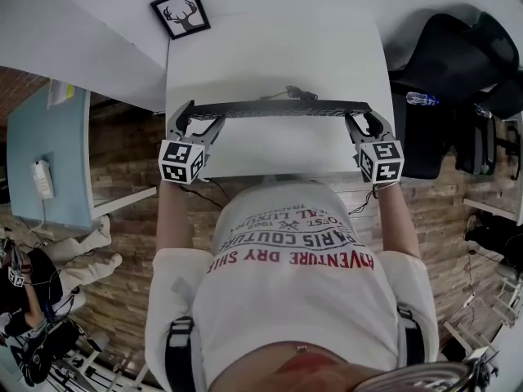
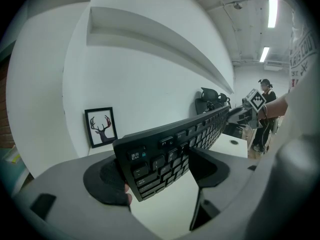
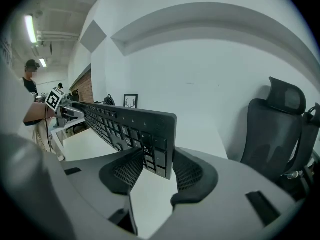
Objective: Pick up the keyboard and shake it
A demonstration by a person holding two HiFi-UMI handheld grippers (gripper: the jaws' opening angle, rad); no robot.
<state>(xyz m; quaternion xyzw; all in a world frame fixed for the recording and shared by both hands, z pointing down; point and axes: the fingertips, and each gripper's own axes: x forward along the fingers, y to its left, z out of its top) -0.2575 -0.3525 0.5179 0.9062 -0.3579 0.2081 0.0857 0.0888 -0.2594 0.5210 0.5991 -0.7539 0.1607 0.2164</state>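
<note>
A black keyboard [image 1: 278,109] hangs above the white table [image 1: 245,55], tipped up on its long edge so the head view shows it as a thin strip. My left gripper [image 1: 196,121] is shut on its left end, at the Esc corner [image 2: 135,156]. One pad presses the back and the other the keys. My right gripper [image 1: 364,122] is shut on the right end of the keyboard [image 3: 155,134], with its ribbed pads [image 3: 125,171] on both faces. A thin cable [image 1: 298,94] leaves the keyboard's far side.
A framed deer picture [image 1: 181,12] leans at the table's back left corner. A black office chair [image 1: 458,55] and a water bottle [image 1: 421,99] are to the right. A light blue desk [image 1: 33,137] stands to the left, and a person [image 1: 24,292] sits at lower left.
</note>
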